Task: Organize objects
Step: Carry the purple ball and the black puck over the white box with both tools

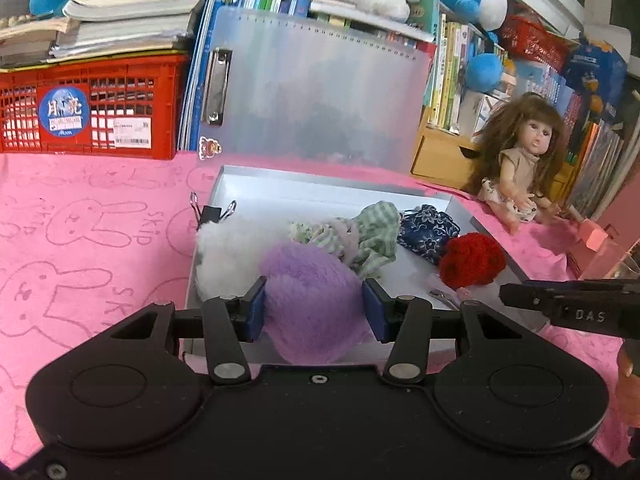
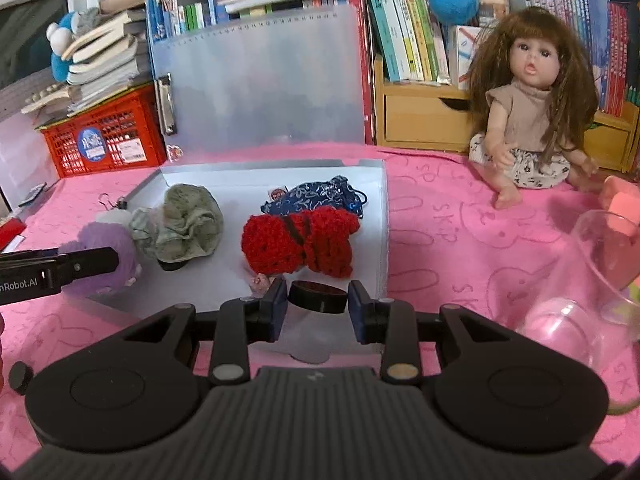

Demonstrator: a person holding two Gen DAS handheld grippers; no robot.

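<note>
Now, the biggest thing before me is the bench [image 1: 92,216] under its pink rabbit-print cloth, and on it the shallow white box [image 1: 320,192] with its frosted lid standing upright behind. Inside lie a green checked scrunchie [image 1: 360,236], a blue floral pouch [image 1: 428,232], a red crocheted piece [image 1: 472,260] and a white pompom [image 1: 224,256] by the binder clip at the left wall.

My left gripper [image 1: 314,310] has its jaws clenched on the purple pompom [image 1: 314,312], the blue pads pressed into the fluff on both sides, and it sits at the box's near left edge. My right gripper [image 2: 318,306] has its jaws clamped on a small black disc [image 2: 318,298], hovering at the near edge of the box just in front of the red piece.

I judge both loads are meant for the box. To do it well, I should set the pompom down in the bare strip beside the white one, not on top of the scrunchie, and lower before letting go, since fluff clings to pads. The disc wants the clear white floor near the front, set flat. A glass bowl [image 2: 580,300] stands close on my right, so I'd keep that elbow in.
</note>
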